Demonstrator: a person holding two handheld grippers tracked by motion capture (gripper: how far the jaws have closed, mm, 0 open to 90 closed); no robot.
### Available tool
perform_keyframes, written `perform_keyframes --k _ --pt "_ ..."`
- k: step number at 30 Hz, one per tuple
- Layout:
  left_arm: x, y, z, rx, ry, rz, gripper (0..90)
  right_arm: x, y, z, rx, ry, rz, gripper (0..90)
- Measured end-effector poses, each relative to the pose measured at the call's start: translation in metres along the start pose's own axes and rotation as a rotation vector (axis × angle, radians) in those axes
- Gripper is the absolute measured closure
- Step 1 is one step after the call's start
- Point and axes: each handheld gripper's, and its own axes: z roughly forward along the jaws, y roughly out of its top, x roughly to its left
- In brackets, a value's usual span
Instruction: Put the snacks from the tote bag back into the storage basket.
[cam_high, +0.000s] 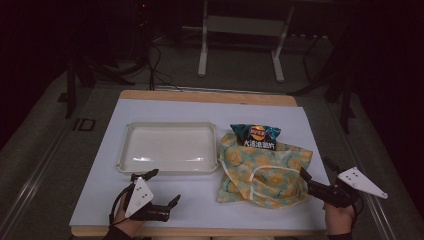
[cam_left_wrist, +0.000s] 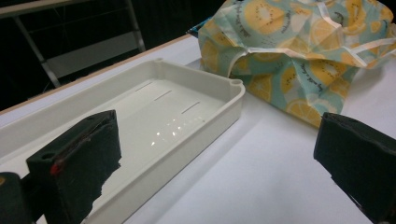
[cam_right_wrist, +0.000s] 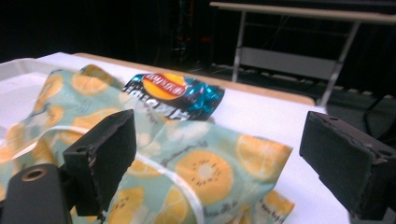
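The room around me is dark, with a pale metal frame (cam_high: 240, 40) standing on the floor beyond the far edge, and in front of me lies a table (cam_high: 200, 200) covered by a white sheet. On its left half sits a shallow cream tray (cam_high: 131, 131) with nothing in it. Just to its right lies a crumpled cloth bag (cam_high: 265, 172) printed with orange slices on pale green, its white-trimmed mouth gaping toward me. A dark blue chip packet (cam_high: 256, 136) pokes out at the bag's far edge, partly resting on the cloth. My left gripper (cam_high: 162, 187) hovers near the front edge of the table, just in front of the tray, jaws spread wide with nothing between them. My right gripper (cam_high: 315, 172) sits at the bag's right corner, its jaws also wide apart and empty; in the right gripper view they frame the cloth and the packet beyond.
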Motion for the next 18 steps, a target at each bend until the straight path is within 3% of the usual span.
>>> perform_keyframes --k 6,7,10,13,18 --pt "-0.002 -0.001 -0.005 0.014 -0.019 0.008 1.1 -0.003 -0.002 -0.005 -0.005 -0.013 0.045 10.7" --pt "-0.002 -0.002 -0.006 0.017 -0.021 0.009 1.1 -0.005 -0.002 -0.008 -0.01 0.013 0.049 10.7" --pt "-0.001 -0.004 -0.008 0.025 -0.019 0.007 1.1 -0.006 -0.002 -0.01 -0.003 0.015 0.057 10.7" --pt "-0.001 -0.004 -0.007 0.023 -0.023 -0.011 1.1 -0.006 -0.002 -0.01 0.03 0.029 0.048 10.7" --pt "0.001 -0.002 -0.008 0.002 -0.023 -0.046 1.1 -0.003 0.006 -0.012 0.03 0.035 0.021 10.7"
